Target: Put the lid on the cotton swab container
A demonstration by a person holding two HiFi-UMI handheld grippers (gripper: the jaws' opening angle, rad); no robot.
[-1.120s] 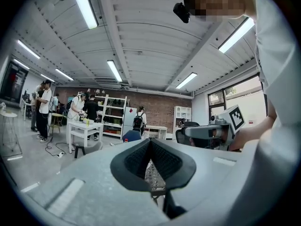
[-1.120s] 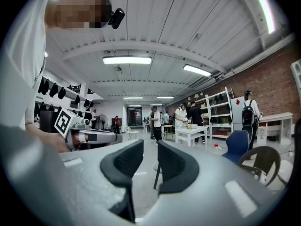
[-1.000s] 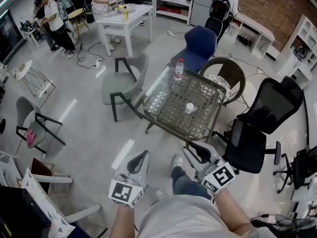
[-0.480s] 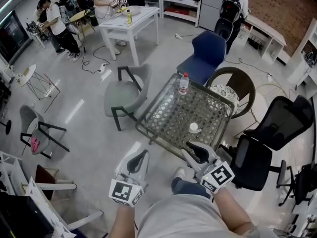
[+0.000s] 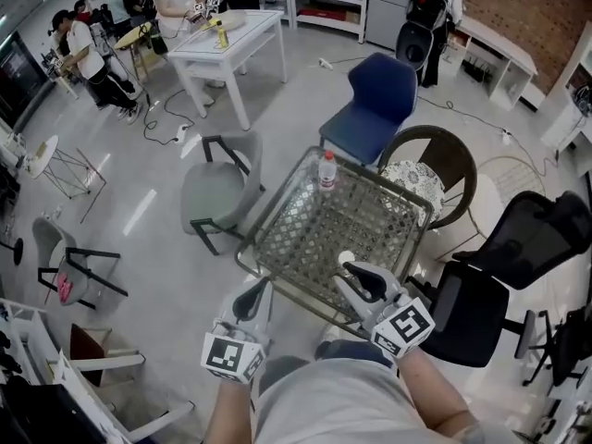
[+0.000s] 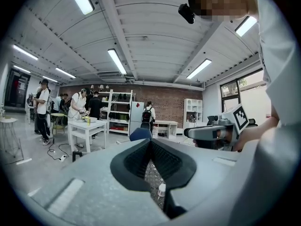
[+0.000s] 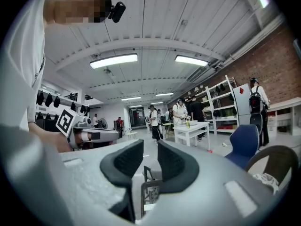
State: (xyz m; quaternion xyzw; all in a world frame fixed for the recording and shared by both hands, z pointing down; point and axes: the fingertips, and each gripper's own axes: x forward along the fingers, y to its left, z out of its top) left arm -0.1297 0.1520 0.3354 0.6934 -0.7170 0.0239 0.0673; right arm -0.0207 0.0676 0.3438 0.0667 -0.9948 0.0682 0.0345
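Busy workshop, chairs ringing a glass tabletop [image 5: 305,220]. Near its close edge stood the small white cotton swab container [image 5: 346,259], well apart from a water bottle [image 5: 326,169]. The left gripper [image 5: 259,292] had its jaws clenched on nothing. The right gripper [image 5: 357,274], just beside the container, had its jaws released and empty. The container looked light and easily tipped, best steadied round its body. No separate lid showed.

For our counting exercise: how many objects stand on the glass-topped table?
2. A clear plastic bottle with a red cap at the far corner; a small white round container by the near edge, beside the right hand-held gripper, which may hide more.
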